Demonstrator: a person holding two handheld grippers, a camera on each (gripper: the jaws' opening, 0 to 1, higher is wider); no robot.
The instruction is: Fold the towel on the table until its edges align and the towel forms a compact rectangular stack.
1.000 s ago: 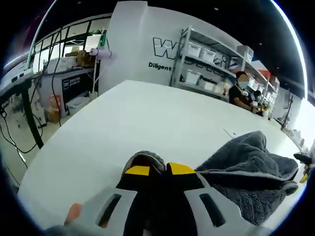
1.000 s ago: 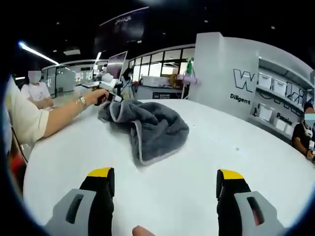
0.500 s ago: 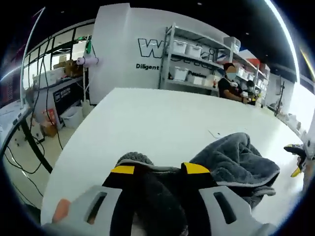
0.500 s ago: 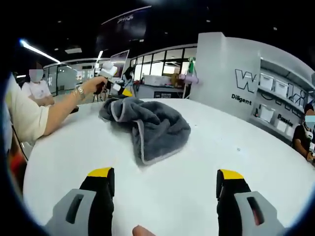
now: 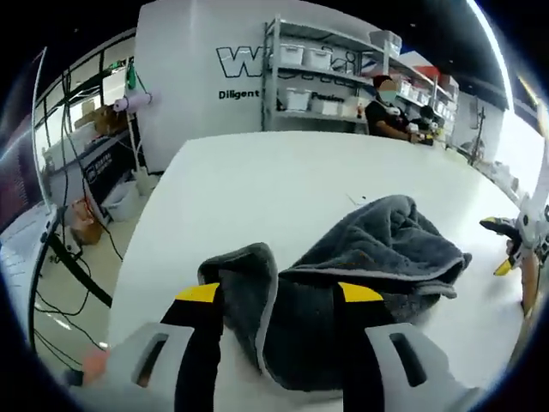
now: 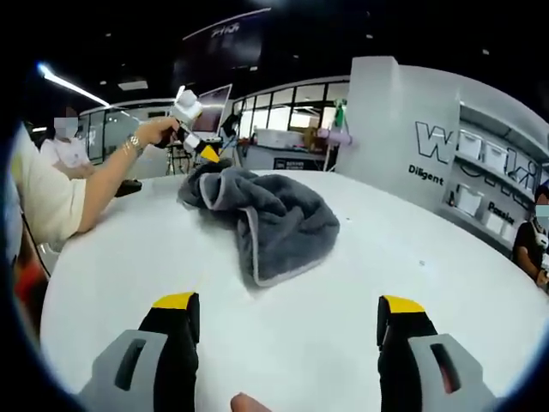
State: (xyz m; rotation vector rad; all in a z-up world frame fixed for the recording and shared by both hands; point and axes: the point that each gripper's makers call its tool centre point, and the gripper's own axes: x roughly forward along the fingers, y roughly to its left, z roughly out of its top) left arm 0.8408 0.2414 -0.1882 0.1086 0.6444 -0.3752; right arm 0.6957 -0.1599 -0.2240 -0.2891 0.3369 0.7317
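A crumpled grey towel (image 5: 369,257) with a paler hem lies bunched on the white table (image 5: 257,180). My left gripper (image 5: 280,293) hovers over its near corner, jaws wide apart with nothing gripped. In the right gripper view the towel (image 6: 279,219) sits mid-table, and the left gripper (image 6: 196,137) is held in a hand just above the towel's far end. My right gripper (image 6: 290,302) is open over bare table, well short of the towel. It also shows at the right edge of the left gripper view as the right gripper (image 5: 510,249).
The table edge (image 5: 129,283) drops off to the left, with cables and a dark stand (image 5: 69,249) beyond. Shelving with white boxes (image 5: 317,60) and a seated person (image 5: 386,107) are past the far side. A person's arm (image 6: 94,193) reaches in from the left.
My left gripper has opened, let go of the towel corner and risen above it. The corner now lies on the table. The right gripper has stayed put and open.
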